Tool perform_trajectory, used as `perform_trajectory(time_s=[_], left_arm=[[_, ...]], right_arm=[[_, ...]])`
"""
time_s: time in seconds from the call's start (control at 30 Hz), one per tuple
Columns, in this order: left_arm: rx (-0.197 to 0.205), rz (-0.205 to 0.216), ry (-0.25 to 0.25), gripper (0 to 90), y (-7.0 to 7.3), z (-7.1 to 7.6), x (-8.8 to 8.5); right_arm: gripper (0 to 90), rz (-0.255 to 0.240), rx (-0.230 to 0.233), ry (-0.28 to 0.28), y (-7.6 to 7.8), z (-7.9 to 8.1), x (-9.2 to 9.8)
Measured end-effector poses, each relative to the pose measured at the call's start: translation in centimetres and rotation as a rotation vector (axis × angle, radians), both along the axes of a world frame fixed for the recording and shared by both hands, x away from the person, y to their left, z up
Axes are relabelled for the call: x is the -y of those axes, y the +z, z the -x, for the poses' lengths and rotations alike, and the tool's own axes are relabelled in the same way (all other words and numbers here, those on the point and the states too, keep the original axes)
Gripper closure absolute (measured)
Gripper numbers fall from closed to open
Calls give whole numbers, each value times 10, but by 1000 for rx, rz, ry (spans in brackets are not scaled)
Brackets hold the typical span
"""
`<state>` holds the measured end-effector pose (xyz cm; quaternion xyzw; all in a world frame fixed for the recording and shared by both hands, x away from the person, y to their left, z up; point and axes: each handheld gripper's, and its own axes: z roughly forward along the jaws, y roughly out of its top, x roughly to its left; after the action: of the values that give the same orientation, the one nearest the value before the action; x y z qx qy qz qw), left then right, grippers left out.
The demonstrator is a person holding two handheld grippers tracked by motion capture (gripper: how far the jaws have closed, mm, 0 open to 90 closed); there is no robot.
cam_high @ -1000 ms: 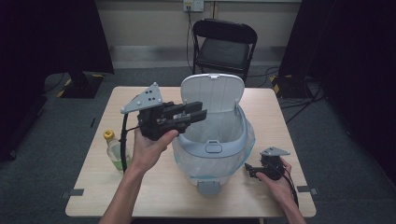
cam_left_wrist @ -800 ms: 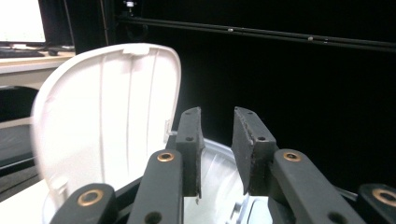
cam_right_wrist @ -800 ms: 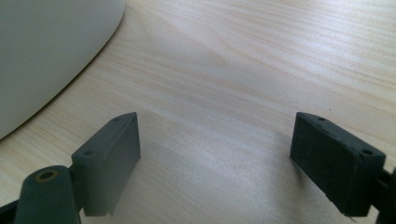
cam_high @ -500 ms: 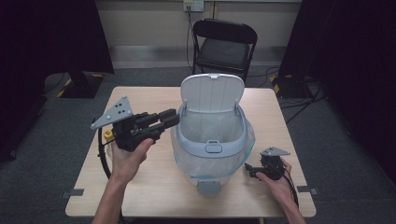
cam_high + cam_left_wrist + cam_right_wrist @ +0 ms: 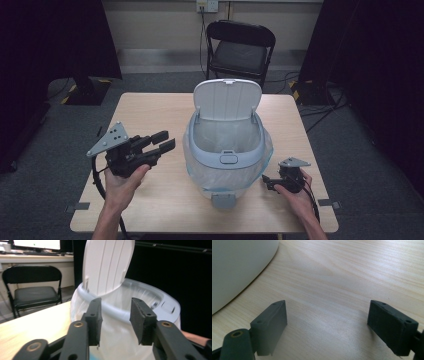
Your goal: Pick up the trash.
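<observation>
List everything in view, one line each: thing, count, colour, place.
Bin: one, pale blue-grey, middle of the table, clear liner inside.
Lid: one, white, hinged up at the bin's far edge.
Table: one, light wood, under the bin.
Folding chair: one, black, behind the table.
Wall socket: one, pale, on the back wall.
Left gripper: one, black, left of the bin, jaws apart and just opening, nothing between them.
Right gripper: one, black, by the bin's right side, low over the table, jaws wide apart.

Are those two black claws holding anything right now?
No. The left gripper and right gripper both stand open with nothing between their jaws, beside the bin.
</observation>
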<state>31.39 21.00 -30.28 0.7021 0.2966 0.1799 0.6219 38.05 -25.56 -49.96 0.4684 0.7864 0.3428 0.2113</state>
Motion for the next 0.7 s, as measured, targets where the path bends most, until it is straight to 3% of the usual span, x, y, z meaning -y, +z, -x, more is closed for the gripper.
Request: perform_trajectory(time_s=[0.17, 0.23, 0.3, 0.43, 0.7], left_arm=[[-29, -18, 31, 508, -16, 5, -5], [-43, -5, 79, 429, -20, 6, -6], [-53, 8, 74, 384, -25, 8, -9], [-62, -46, 114, 335, -36, 10, -11], [-115, -64, 140, 309, -59, 18, -19]], right_arm=[[148, 1, 1, 0, 0, 0, 0], [148, 1, 1, 0, 0, 0, 0], [148, 0, 0, 0, 0, 0, 0], [148, 0, 0, 0, 0, 0, 0], [148, 0, 0, 0, 0, 0, 0]])
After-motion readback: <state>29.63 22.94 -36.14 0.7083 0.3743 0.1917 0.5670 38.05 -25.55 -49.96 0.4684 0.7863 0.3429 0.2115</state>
